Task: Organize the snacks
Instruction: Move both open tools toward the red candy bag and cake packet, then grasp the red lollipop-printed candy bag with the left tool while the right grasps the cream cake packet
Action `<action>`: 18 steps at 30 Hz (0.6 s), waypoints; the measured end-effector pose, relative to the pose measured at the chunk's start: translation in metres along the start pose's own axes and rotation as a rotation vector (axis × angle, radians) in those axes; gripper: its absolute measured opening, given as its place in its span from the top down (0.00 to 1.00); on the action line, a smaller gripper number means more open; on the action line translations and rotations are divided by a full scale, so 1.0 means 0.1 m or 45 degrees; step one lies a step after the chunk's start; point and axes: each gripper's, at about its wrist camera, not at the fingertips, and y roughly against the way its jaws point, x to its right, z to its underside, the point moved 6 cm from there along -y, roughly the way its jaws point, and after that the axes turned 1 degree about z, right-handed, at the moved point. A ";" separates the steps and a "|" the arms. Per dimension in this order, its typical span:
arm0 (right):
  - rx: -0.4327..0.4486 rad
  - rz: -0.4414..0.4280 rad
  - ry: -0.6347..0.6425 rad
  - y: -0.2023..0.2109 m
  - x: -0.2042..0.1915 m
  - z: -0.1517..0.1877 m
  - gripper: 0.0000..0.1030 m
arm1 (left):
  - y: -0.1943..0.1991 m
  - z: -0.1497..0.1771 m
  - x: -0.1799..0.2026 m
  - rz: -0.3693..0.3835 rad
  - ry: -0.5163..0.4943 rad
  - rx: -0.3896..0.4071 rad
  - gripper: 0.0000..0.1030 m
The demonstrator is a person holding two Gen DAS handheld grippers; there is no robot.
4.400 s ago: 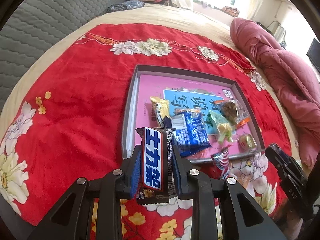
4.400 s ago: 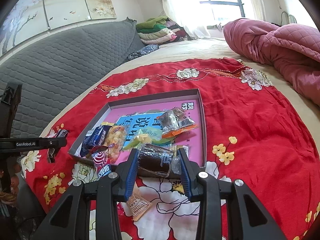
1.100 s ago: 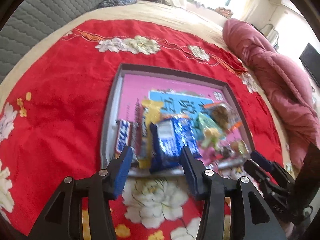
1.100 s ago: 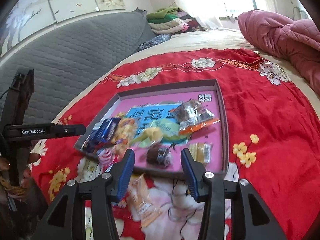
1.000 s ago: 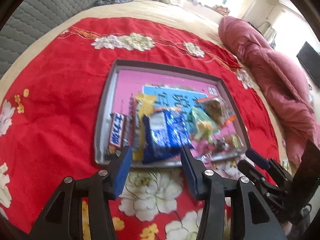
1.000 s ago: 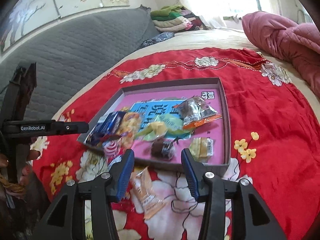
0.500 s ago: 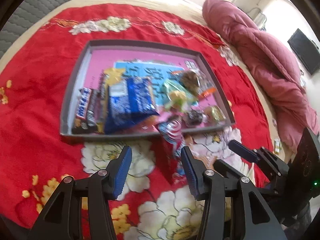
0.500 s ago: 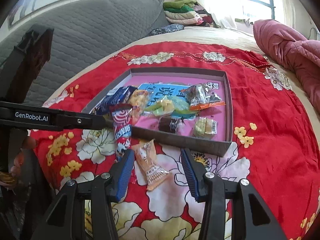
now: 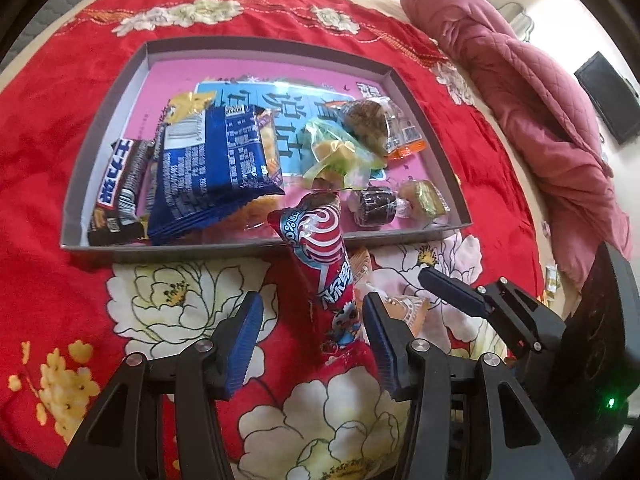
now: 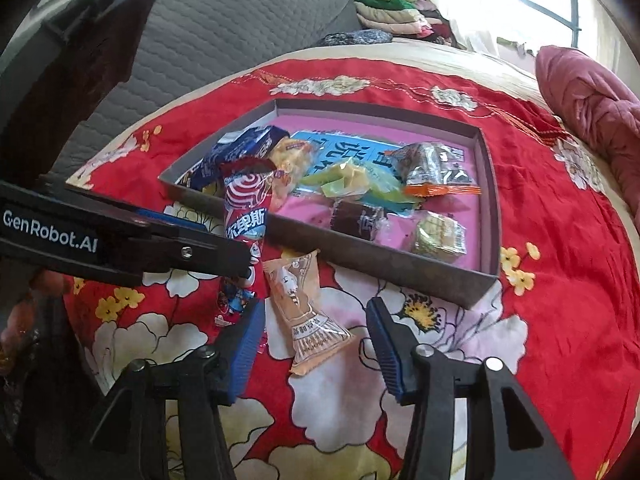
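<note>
most snacks already sat in tray | red pack and orange pack still outside, frame center | left gripper spread around red | right gripper opening over orange

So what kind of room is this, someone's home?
Most likely a bedroom in a home: the snack tray sits on a bed with a red floral blanket, next to a padded grey headboard, a rumpled pink quilt and folded clothes.

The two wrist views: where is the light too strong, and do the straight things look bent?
Right wrist view: the window is washed out white. Left wrist view: the top right corner is overexposed, and the grey tray edges bow outward from fisheye distortion. Both views have dark round corners.
</note>
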 end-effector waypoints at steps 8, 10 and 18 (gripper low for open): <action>0.000 0.016 0.100 -0.17 -0.08 0.00 0.49 | -0.15 -0.05 0.01 0.048 0.027 -0.021 0.48; -0.009 0.002 0.098 -0.21 -0.08 0.00 0.51 | -0.18 -0.06 0.02 0.061 0.028 -0.022 0.48; -0.028 -0.037 0.094 -0.22 -0.09 0.02 0.70 | -0.22 -0.09 -0.01 0.077 0.049 -0.014 0.75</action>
